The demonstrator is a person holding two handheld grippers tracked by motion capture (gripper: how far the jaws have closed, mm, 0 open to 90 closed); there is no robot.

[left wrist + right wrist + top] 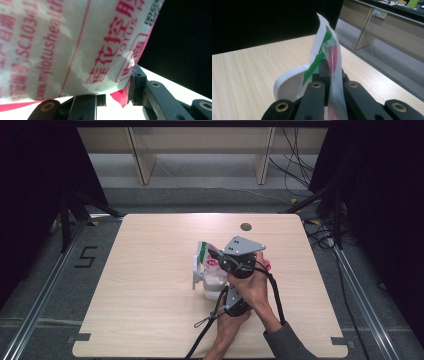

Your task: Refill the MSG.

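A white plastic pouch (pixel 206 270) with red print and a green strip at its top stands up off the wooden table (pixel 145 285) near the middle. My right gripper (pixel 214 254), under its grey plate, reaches in from the right and is shut on the pouch's upper edge (pixel 322 42); its jaws (pixel 328 72) pinch the green and red film. My left gripper (pixel 218 292) comes from below with the printed pouch body (pixel 62 45) between its jaws (pixel 117 91), the right pad (pixel 136 83) pressed against the pouch's red edge. A white rounded bulge (pixel 287 87) sits under the right jaws.
A round cable hole (pixel 245 226) lies near the table's far edge. Black curtains flank the table, and wooden shelf legs (pixel 142 157) stand on the floor behind it. Cables (pixel 300 165) run across the floor at the back right.
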